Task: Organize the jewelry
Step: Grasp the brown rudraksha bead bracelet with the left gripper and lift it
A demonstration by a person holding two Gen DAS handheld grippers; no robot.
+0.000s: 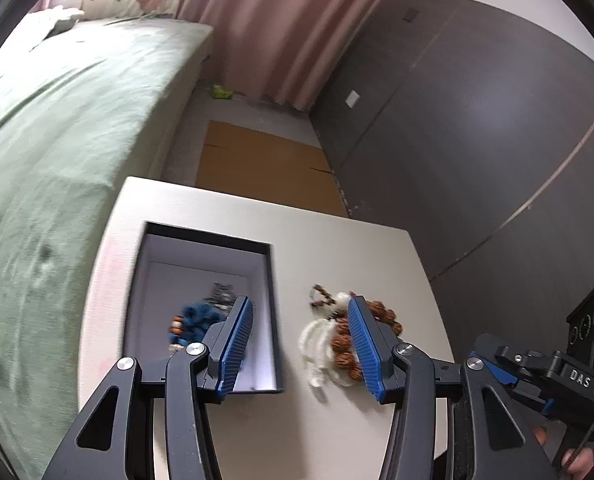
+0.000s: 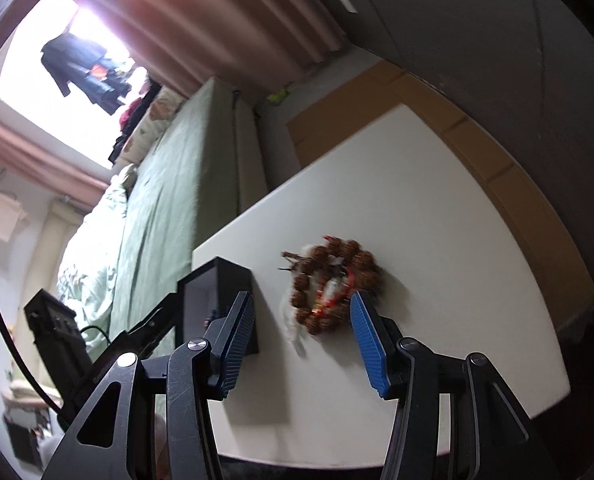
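Left wrist view: left tongs point(image 1: 300, 344) spread wide, empty, above black box point(image 1: 275, 300) holding blue beads point(image 1: 195, 320). Right wrist view: right tongs point(image 2: 301, 340) likewise agape, empty; brown bead bracelet point(image 2: 335, 280) on white bench point(image 2: 457, 280), just beside box.

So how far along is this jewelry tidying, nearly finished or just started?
Partly done, it seems. A blue beaded piece and something darker behind it already lie inside the open box. Nothing is in hand: the left gripper and right gripper are both open and empty. Still left on the table beside the box are a brown bead bracelet and a whitish strand.
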